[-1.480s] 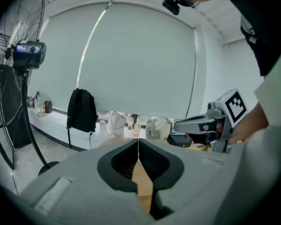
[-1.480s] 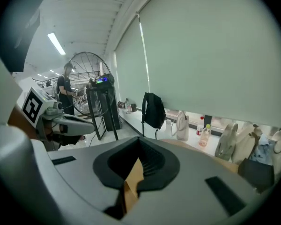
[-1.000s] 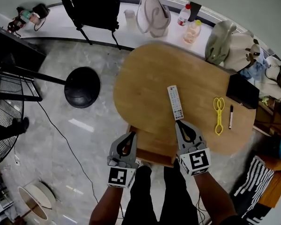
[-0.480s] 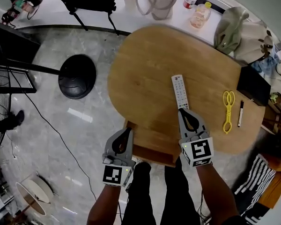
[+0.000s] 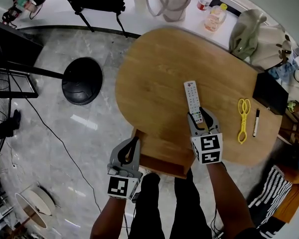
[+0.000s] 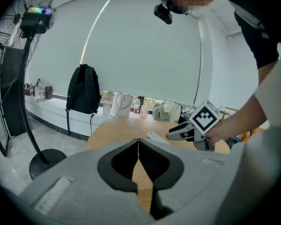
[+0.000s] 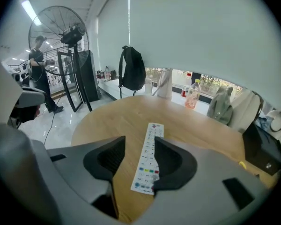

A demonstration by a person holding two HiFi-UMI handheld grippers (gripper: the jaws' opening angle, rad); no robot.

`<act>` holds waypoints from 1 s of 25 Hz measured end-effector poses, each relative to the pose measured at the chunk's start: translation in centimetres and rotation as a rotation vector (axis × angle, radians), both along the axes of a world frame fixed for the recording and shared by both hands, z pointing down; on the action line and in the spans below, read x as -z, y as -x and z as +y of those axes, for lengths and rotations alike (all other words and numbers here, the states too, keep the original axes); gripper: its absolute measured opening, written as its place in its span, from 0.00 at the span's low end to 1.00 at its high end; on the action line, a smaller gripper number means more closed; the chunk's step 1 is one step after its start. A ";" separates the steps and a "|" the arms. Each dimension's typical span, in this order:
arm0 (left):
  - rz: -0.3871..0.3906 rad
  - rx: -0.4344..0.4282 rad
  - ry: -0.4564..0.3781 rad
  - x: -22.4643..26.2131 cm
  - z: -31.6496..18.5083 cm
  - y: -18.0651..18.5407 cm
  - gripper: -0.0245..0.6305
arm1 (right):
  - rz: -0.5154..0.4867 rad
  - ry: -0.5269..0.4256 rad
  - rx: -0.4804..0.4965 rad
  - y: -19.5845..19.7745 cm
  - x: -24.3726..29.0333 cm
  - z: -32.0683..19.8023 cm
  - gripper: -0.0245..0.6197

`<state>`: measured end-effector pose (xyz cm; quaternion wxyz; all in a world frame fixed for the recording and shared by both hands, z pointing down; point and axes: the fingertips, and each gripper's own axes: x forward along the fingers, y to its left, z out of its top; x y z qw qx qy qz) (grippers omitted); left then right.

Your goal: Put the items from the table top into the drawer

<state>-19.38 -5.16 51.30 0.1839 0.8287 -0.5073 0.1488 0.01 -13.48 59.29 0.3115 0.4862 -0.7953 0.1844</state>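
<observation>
White slim remote control (image 5: 192,101) lies near the middle of the oval wooden table (image 5: 149,73), its 6 o'clock end between the half-parted, just-opened jaws of my right hand-held gripper (image 5: 200,115) but nearer one jaw, so I fear closing will skid or twist it free.

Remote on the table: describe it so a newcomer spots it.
On the oval wooden table, look toward the person's edge. The long white remote control lies flat there, near end between the right gripper's jaws, which have just been opening. The yellow plastic tongs and black marker to its right are thinner.
</observation>
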 end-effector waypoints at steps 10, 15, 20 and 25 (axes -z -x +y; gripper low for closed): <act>0.002 0.006 0.031 -1.0 0.7 0.6 0.07 | 0.017 0.166 -0.085 -1.7 -6.4 -3.7 0.64; 0.006 0.010 0.031 -1.2 0.6 0.7 0.07 | 0.024 0.228 -0.078 -1.6 -7.9 -4.2 0.69; 0.001 0.000 0.011 -1.1 0.4 0.9 0.07 | 0.040 0.250 -0.071 -1.2 -8.2 -4.0 0.69; 0.009 0.016 0.037 -1.2 0.6 0.9 0.07 | 0.050 0.282 -0.058 -1.2 -8.7 -3.6 0.66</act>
